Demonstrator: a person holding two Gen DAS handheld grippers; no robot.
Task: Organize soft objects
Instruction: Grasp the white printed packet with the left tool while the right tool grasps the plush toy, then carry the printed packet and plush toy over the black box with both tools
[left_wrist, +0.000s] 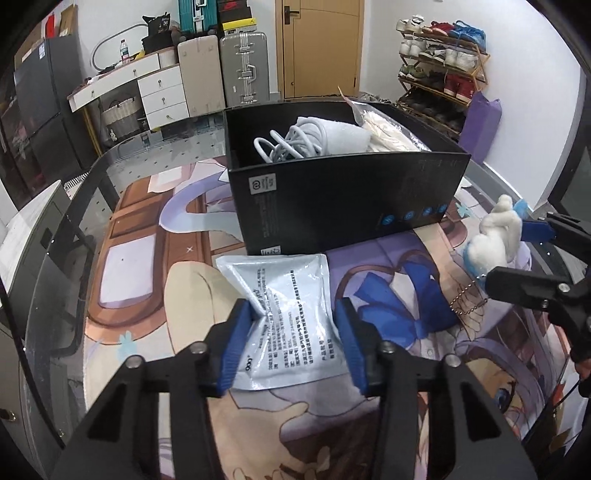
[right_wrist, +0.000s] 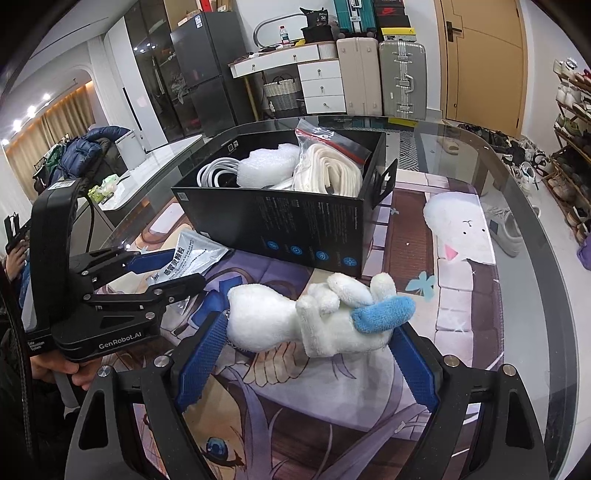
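A black open box (left_wrist: 332, 206) stands on the printed mat and holds a white cable coil (left_wrist: 286, 146), a white cloth and a bagged cream item; the box also shows in the right wrist view (right_wrist: 295, 225). A silvery foil pouch (left_wrist: 291, 314) lies in front of it. My left gripper (left_wrist: 291, 332) is shut on the pouch, which buckles between its blue pads. My right gripper (right_wrist: 310, 343) is shut on a white plush toy (right_wrist: 295, 325) with a blue part, held just above the mat; the toy also shows in the left wrist view (left_wrist: 495, 236).
A glass table edge (left_wrist: 55, 258) curves around the anime-print mat (right_wrist: 461, 295). Beyond are suitcases (left_wrist: 243, 66), a white drawer unit, a door and a shoe rack (left_wrist: 439, 62). A dark fridge stands at the back left.
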